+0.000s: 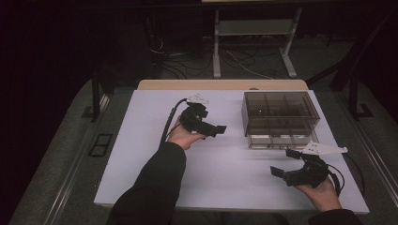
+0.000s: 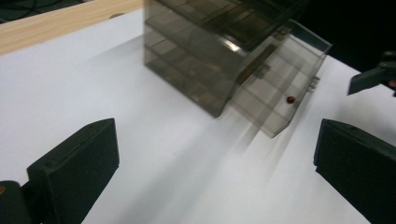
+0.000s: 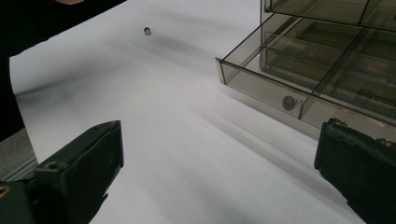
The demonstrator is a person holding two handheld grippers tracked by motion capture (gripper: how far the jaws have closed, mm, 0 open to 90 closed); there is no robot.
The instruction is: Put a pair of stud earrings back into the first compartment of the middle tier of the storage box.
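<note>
Desk (image 1: 155, 178), white-topped, carries a smoked-plastic drawer cabinet (image 1: 280, 114) at its right rear, bottom drawer (image 1: 281, 140) pulled out toward the person. Left claw (image 1: 217, 129) sits mid-desk, left of the cabinet, empty and apart from it. Right claw (image 1: 284, 161) rests just in front of the drawer, jaws spread, nothing between them. Left gripper view: jaws wide apart, nothing gripped; open drawer (image 2: 275, 100) ahead holds a small red bead (image 2: 290, 100). Right gripper view: jaws wide apart, empty; drawer front (image 3: 268, 91) close ahead, small bead (image 3: 146, 31) lying loose on the desk beyond
</note>
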